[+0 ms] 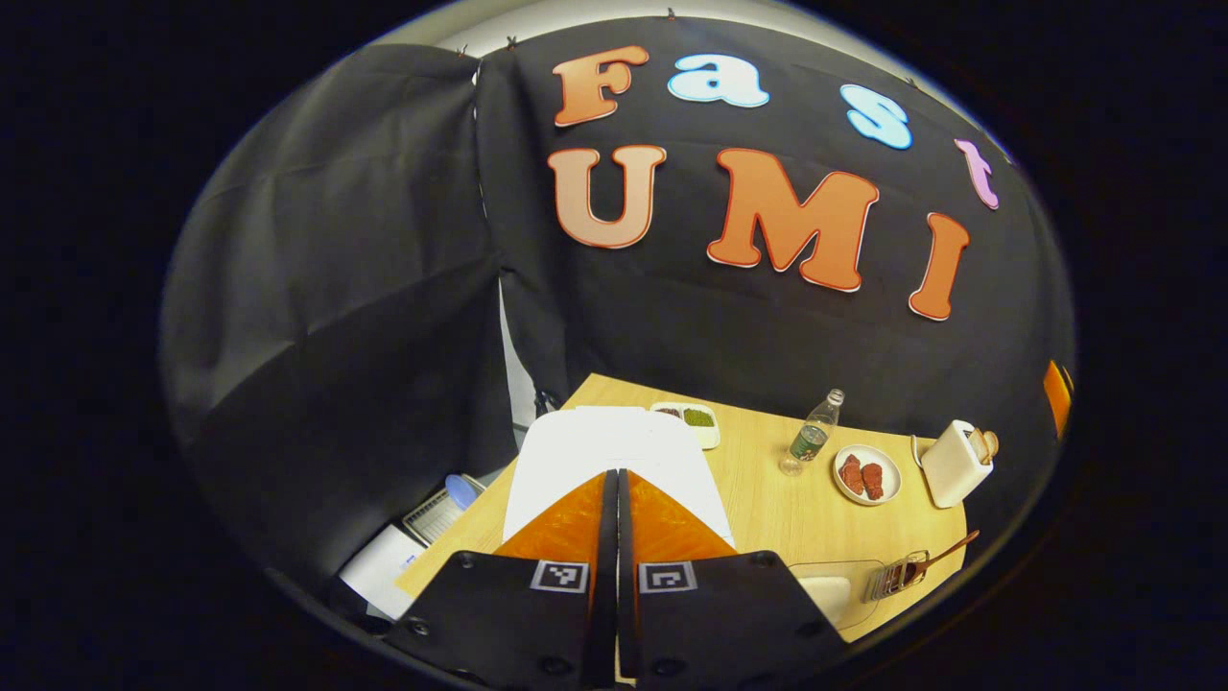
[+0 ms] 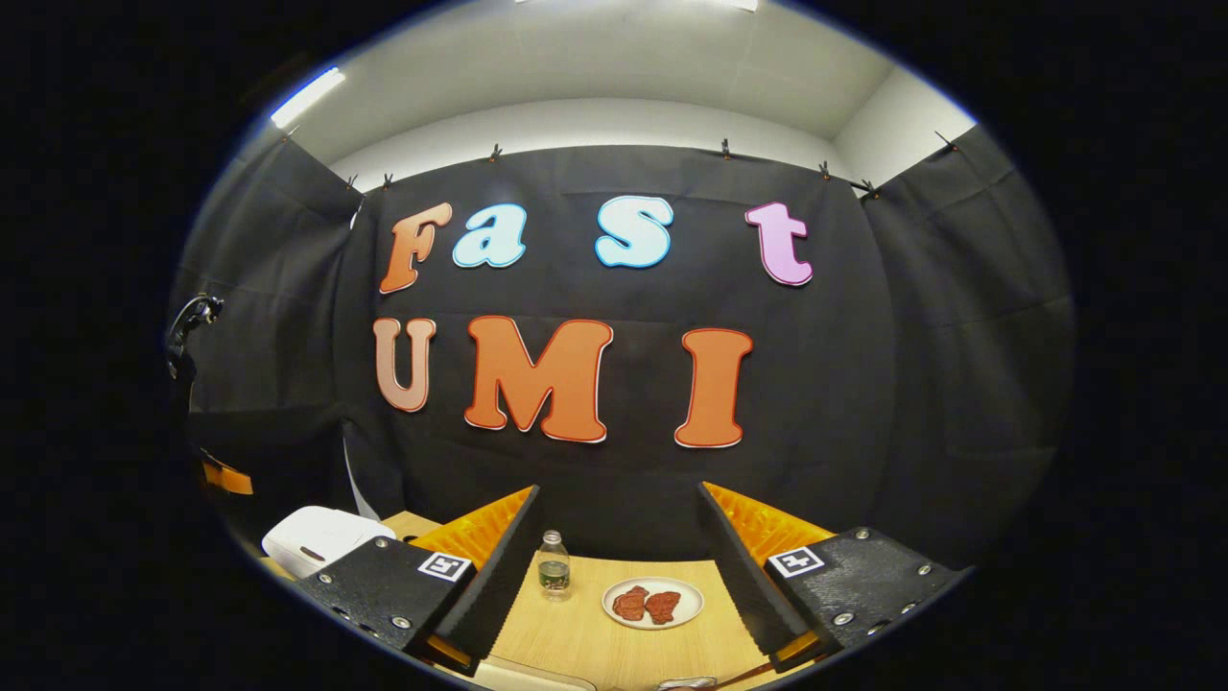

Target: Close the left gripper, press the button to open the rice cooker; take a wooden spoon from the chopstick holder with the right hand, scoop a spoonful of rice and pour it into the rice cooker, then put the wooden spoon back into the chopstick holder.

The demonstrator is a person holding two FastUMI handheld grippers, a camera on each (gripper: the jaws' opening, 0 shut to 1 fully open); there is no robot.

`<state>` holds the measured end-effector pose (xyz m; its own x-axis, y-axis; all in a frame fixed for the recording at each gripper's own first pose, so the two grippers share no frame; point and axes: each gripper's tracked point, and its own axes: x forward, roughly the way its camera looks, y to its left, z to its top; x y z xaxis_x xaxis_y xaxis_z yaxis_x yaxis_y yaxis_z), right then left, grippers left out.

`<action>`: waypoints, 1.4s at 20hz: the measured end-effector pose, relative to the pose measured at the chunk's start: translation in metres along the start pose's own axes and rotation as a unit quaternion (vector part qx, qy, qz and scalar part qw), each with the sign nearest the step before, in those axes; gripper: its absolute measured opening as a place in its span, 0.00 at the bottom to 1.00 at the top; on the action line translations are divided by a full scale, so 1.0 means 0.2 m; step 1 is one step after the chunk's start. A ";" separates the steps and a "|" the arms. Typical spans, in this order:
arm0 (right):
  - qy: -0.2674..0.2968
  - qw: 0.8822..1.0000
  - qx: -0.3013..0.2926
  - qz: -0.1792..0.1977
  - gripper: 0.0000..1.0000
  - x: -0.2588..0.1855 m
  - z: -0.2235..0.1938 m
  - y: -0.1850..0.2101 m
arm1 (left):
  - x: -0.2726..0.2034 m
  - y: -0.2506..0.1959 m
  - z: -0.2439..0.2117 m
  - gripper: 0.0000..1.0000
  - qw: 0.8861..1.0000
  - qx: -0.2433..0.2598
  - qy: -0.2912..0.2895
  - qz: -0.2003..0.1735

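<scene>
In the left gripper view, the left gripper (image 1: pixel 614 499) hangs with its two fingers pressed together and nothing between them, directly over the closed white rice cooker (image 1: pixel 614 451) at the near left of the light wooden table (image 1: pixel 767 509). Behind the cooker sits a white tray of green grains (image 1: pixel 693 420); to the right stand a clear plastic bottle (image 1: pixel 814 434), a white plate of red pieces (image 1: pixel 866 474) and a white chopstick holder (image 1: pixel 954 464) with wooden handles showing at its top. A wooden spoon (image 1: pixel 945 554) lies on the table's near right edge. In the right gripper view, the right gripper (image 2: pixel 614 576) has its fingers spread wide and empty, framing the bottle (image 2: pixel 553 566) and plate (image 2: pixel 652 603), with the cooker (image 2: pixel 321 539) at far left.
</scene>
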<state>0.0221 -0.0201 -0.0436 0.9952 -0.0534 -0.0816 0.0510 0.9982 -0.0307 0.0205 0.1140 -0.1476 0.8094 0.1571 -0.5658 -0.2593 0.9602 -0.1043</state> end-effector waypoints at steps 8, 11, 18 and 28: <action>0.036 0.996 -0.007 -0.081 0.97 -0.11 -0.16 -0.26 | 0.28 0.00 -0.21 0.07 0.983 -0.099 0.126 -0.085; 0.047 0.993 -0.008 -0.109 0.96 -0.17 -0.20 -0.35 | 0.34 -0.02 -0.29 0.07 0.972 -0.127 0.170 -0.098; 0.075 0.985 0.001 -0.152 0.97 -0.24 -0.30 -0.49 | 0.47 -0.04 -0.43 0.07 0.959 -0.154 0.217 -0.101; 0.101 0.983 0.020 -0.151 0.97 -0.25 -0.40 -0.52 | 0.51 -0.01 -0.52 0.06 0.955 -0.172 0.222 -0.092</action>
<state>-0.0401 -0.1229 -0.1155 0.8973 -0.3479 -0.2717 0.3491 0.9360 -0.0455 0.0487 0.1033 -0.2888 0.5752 -0.1934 -0.7948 -0.3544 0.8168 -0.4552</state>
